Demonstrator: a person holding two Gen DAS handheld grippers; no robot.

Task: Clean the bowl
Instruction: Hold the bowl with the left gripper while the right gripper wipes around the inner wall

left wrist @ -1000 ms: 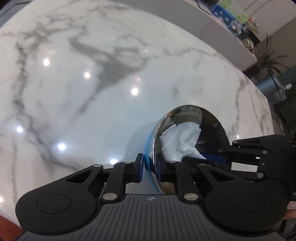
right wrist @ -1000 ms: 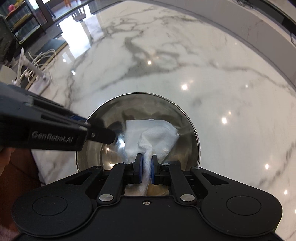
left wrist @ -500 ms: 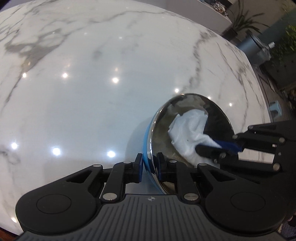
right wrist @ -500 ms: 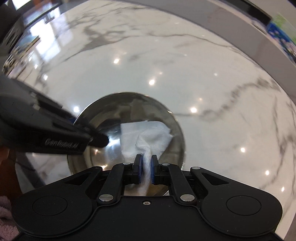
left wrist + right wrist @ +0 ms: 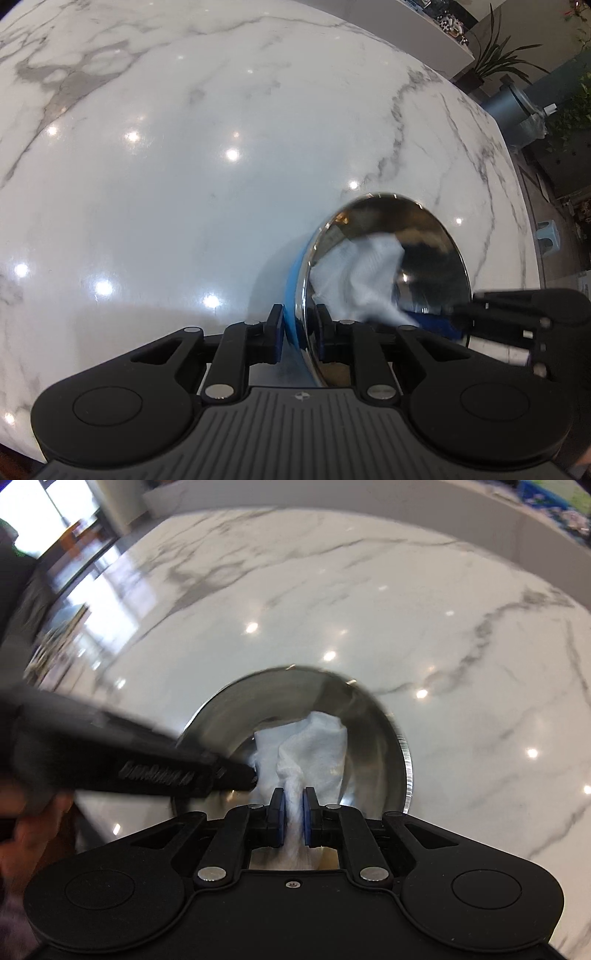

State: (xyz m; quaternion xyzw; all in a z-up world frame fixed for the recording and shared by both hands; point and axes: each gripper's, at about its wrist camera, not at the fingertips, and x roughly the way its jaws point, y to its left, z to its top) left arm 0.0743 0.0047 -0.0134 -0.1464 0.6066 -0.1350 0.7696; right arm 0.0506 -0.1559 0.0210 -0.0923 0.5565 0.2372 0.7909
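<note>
A steel bowl [image 5: 424, 236] with a blue outside is tilted on its edge over the marble table. My left gripper [image 5: 298, 332] is shut on the bowl's rim, one pad inside and one outside. A crumpled white cloth [image 5: 362, 277] lies against the bowl's inner wall. In the right wrist view the same bowl [image 5: 373, 723] opens toward me, and my right gripper [image 5: 293, 812] is shut on the cloth [image 5: 310, 746], pressing it into the bowl. The left gripper's body [image 5: 110, 764] crosses in from the left, blurred.
The white marble table [image 5: 184, 166] spreads wide to the left and ahead; its right edge [image 5: 517, 184] drops to a floor with a plant [image 5: 495, 59], a grey bin [image 5: 517, 107] and a small stool [image 5: 548, 236]. A person's hand [image 5: 29, 830] shows at the lower left.
Both views have swung across the table. The cloth has slid inside the bowl, from the near lower wall toward the upper middle. Both grips are unchanged.
</note>
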